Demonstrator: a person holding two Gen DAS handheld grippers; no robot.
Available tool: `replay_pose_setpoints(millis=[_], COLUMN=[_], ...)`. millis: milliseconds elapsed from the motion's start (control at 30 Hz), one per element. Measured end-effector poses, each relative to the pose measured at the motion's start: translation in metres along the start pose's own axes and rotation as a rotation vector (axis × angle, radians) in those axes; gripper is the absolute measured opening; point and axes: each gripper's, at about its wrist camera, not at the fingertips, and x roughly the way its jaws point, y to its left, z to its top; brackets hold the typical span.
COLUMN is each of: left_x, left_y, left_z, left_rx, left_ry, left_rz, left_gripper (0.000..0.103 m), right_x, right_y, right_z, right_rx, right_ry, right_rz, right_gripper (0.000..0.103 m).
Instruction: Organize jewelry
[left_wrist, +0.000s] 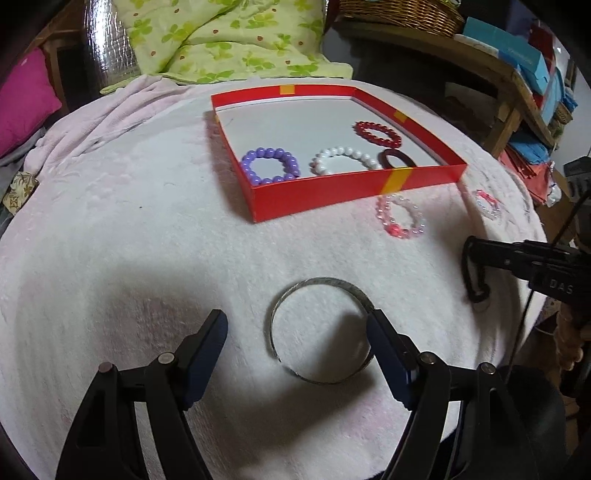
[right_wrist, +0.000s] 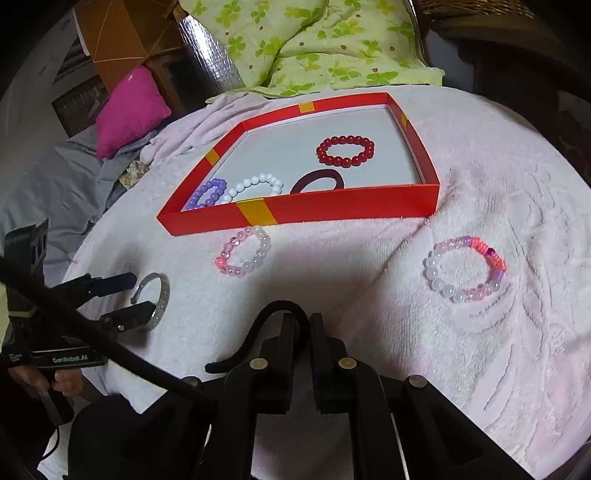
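A red box lid (left_wrist: 332, 192) (right_wrist: 332, 212) on the pink towel holds a purple bead bracelet (left_wrist: 269, 166) (right_wrist: 207, 192), a white one (left_wrist: 343, 160) (right_wrist: 255, 186), a red one (left_wrist: 376, 133) (right_wrist: 345, 150) and a dark hair band (left_wrist: 397, 158) (right_wrist: 317, 181). My left gripper (left_wrist: 297, 330) (right_wrist: 140, 293) is open around a silver bangle (left_wrist: 321, 332) (right_wrist: 160, 299) lying on the towel. My right gripper (right_wrist: 303, 328) (left_wrist: 476, 273) is shut on a black hair tie (right_wrist: 258, 332). A pink bead bracelet (left_wrist: 400, 218) (right_wrist: 243, 251) and a pink-white one (left_wrist: 487, 205) (right_wrist: 465, 269) lie outside the box.
A green quilt (right_wrist: 314, 44) and a magenta cushion (right_wrist: 129, 110) lie behind the towel. A wooden shelf (left_wrist: 498, 74) with boxes stands at the right. The towel (left_wrist: 147, 240) covers the whole work surface.
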Motion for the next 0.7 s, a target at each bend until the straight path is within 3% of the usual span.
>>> replay_pose_setpoints(millis=[300, 700], left_x=[-0.011, 0.003], left_y=[-0.01, -0.017], left_z=[-0.01, -0.01], left_rx=[0.041, 0.08], left_ry=[-0.024, 0.016], left_rz=[-0.053, -0.025], left_gripper=[0.08, 0.083], right_x=[0.0, 0.003], right_y=[-0.014, -0.008], right_z=[-0.007, -0.007], right_rx=[0.075, 0.036], right_ry=[0.006, 0.012], right_rz=[0.071, 0.029], right_gripper=[0.009, 0.01])
